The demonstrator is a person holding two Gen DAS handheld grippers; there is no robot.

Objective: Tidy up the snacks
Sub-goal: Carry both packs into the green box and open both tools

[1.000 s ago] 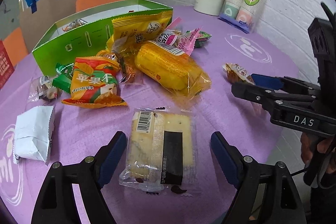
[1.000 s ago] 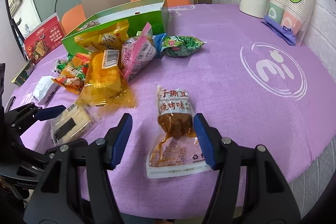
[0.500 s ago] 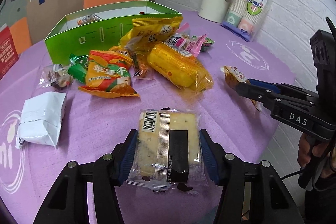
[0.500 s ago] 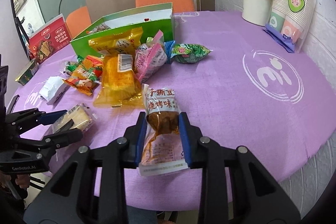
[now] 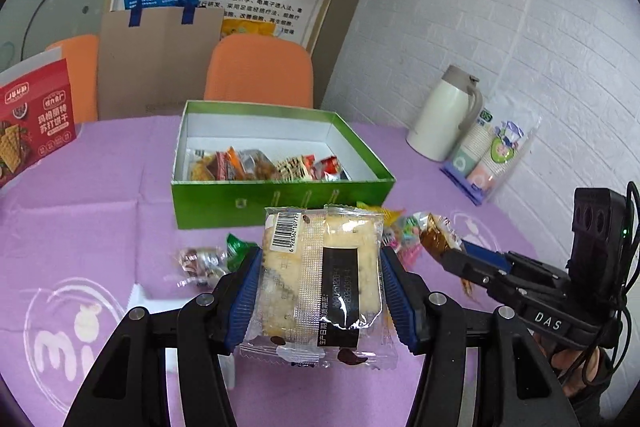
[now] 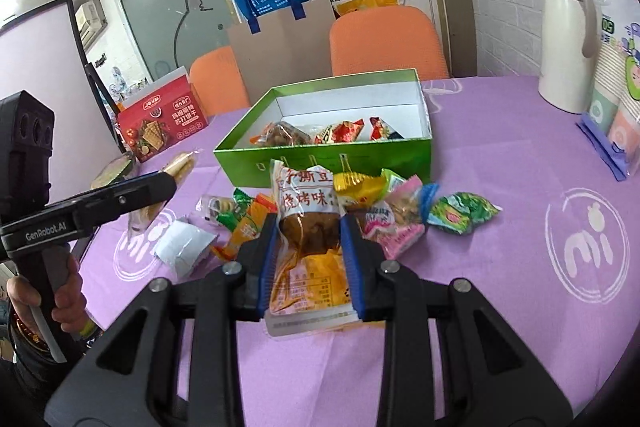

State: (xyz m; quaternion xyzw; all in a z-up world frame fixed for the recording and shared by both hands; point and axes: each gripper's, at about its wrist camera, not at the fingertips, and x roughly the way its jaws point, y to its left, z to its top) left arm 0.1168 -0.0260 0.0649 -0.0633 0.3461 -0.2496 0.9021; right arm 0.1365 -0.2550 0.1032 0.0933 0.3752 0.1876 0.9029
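Observation:
My left gripper [image 5: 320,267] is shut on a clear cracker packet [image 5: 320,279] with a barcode and a black label, and holds it above the purple table [image 5: 100,227]. My right gripper [image 6: 308,227] is shut on a brown snack packet [image 6: 308,227] with red characters, also off the table. Behind both stands the open green box [image 5: 280,203] [image 6: 248,167], with several small wrapped snacks on its white floor. In the left wrist view the right gripper [image 5: 460,255] comes in from the right with its packet. In the right wrist view the left gripper [image 6: 160,183] comes in from the left.
Loose snacks [image 6: 400,211] lie in front of the box, with a white packet [image 6: 184,247] to their left. A white kettle [image 5: 444,115] and sleeves of paper cups [image 5: 492,155] stand at the back right. A red biscuit box [image 6: 160,123] stands at the left, orange chairs [image 5: 260,71] behind.
Both grippers closed on their packets, the left on the crackers and the right on the brown snack. Both then rose off the table, so the box's inside now shows.

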